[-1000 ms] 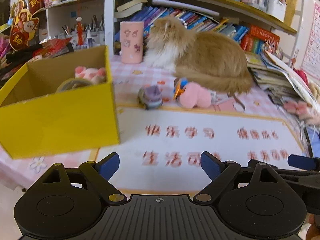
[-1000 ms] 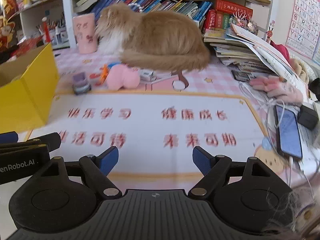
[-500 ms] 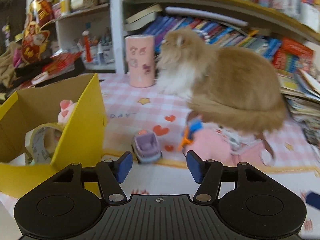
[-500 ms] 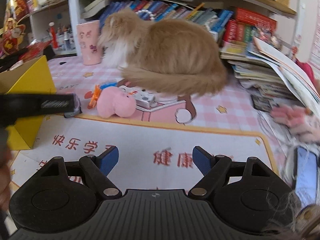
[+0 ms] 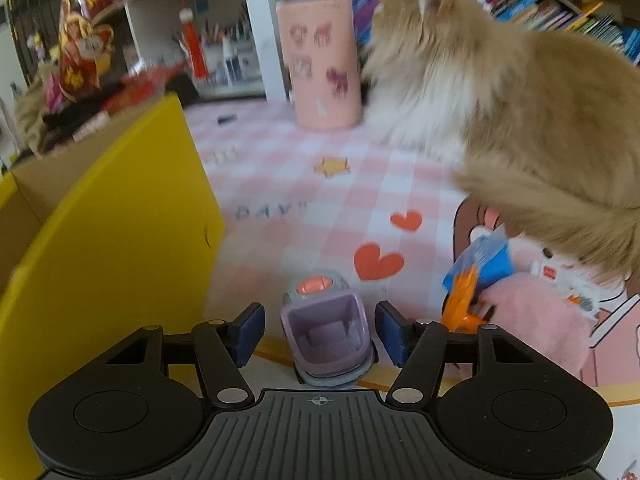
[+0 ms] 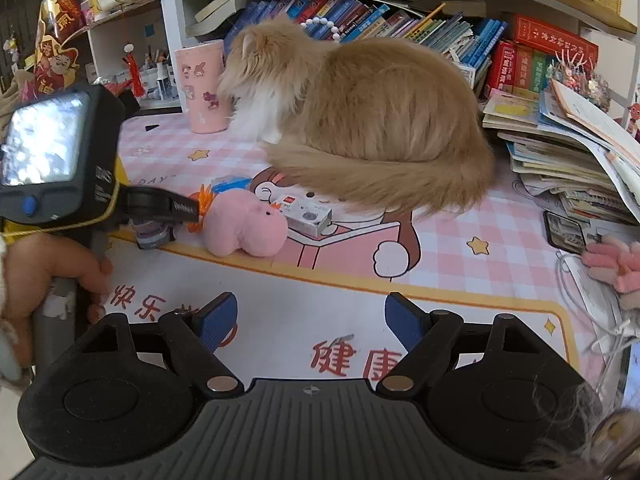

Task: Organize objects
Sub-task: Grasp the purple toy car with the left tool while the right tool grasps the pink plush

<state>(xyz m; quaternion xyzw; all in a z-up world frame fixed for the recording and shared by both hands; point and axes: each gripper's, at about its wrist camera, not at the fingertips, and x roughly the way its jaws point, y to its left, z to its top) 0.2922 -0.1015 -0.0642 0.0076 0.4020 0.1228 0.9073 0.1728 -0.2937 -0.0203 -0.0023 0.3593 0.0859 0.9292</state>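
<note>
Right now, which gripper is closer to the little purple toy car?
Left. The left gripper straddles the purple toy car, pads not yet touching. The right gripper hangs back over the white mat.

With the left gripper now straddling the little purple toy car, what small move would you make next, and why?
Probably close the left gripper the rest of the way. The purple toy car already sits between its blue fingers, whose jaws have just been closing, yet a gap shows on each side, so nothing is gripped. Once held, it could go to the yellow box beside it.
</note>
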